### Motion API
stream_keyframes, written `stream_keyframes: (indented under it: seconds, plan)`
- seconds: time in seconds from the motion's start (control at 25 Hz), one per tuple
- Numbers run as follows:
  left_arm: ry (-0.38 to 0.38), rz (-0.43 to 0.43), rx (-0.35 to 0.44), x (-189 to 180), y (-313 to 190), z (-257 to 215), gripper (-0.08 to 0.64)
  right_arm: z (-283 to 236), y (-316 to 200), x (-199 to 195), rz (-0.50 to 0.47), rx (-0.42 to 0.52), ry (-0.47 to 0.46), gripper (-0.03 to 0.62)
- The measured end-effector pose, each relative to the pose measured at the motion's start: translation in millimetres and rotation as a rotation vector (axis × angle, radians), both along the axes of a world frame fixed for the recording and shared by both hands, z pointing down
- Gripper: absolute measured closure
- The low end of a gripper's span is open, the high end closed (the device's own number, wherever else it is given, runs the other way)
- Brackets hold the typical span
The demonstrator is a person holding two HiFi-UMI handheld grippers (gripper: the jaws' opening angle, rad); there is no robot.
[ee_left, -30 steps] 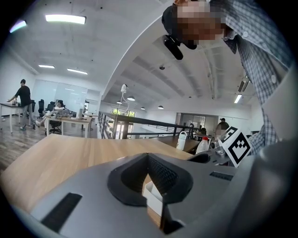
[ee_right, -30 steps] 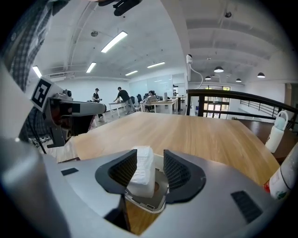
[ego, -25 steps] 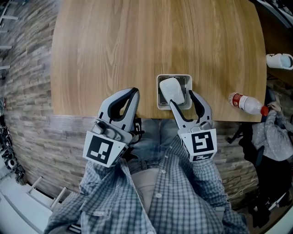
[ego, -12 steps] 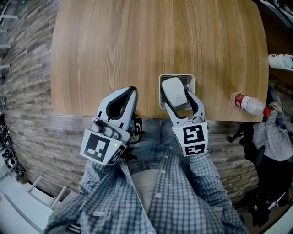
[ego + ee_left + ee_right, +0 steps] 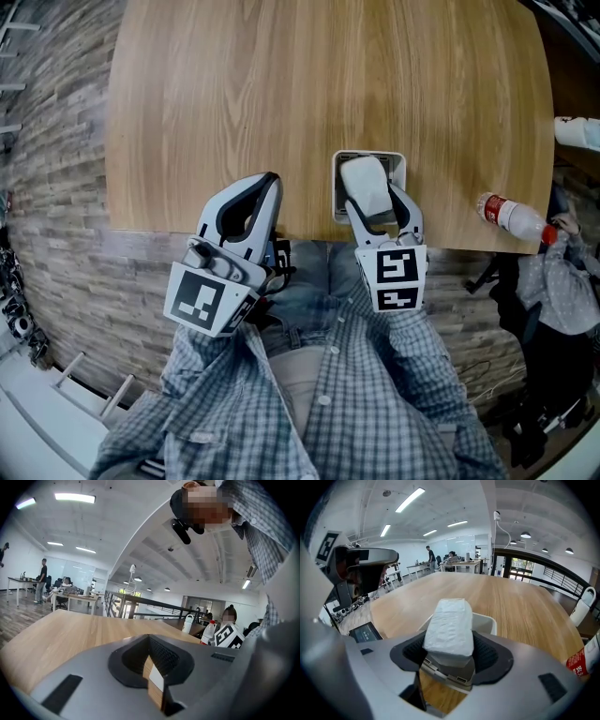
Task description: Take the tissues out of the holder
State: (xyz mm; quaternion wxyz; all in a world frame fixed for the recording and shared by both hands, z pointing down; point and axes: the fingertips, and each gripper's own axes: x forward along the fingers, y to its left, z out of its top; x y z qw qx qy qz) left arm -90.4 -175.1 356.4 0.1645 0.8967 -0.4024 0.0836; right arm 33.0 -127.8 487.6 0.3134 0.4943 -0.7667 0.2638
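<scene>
A white tissue pack [image 5: 366,187] stands in a pale square holder [image 5: 400,161] at the near edge of the wooden table [image 5: 281,94]. My right gripper [image 5: 373,197] reaches down over the holder with one jaw on each side of the pack [image 5: 449,625]. Its jaws have just been closing a little, but gaps still show beside the pack, so it is open. The holder's rim [image 5: 488,620] shows behind the pack. My left gripper [image 5: 270,180] hovers at the table edge left of the holder, shut and empty, and the left gripper [image 5: 152,660] shows table between its jaws.
A plastic bottle with a red label [image 5: 511,216] lies at the table's right near corner. A white jug [image 5: 577,131] stands on another table further right. My lap and checked sleeves fill the space below the table edge. People sit at desks far off.
My right gripper has moved down and leftward, lining up over the holder so its jaws sit on both sides of the tissue pack. The left gripper has stayed put.
</scene>
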Motion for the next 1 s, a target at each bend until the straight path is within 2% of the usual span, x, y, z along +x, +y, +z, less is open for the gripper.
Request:
stream_keyframes:
  seconds: [0.16,0.48,0.84,1.0]
  plan:
    - [0.011,-0.006,0.011,-0.8,1.9,-4.8,0.554,-2.3,-1.1,2.5,0.015,0.018,-0.002,0.319]
    - [-0.004,-0.015,0.017,0.6,7.0,-6.4,0.554,-11.8,-1.9,-2.3,-0.02,0.05,-0.01,0.322]
    - [-0.007,-0.009,0.05,12.6,10.2,-17.9,0.554,-34.0,-2.7,9.2,-0.015,0.123,-0.055,0.322]
    - [-0.007,-0.011,0.047,17.9,14.5,-24.5,0.554,-46.9,0.1,16.5,-0.005,0.146,-0.108,0.322]
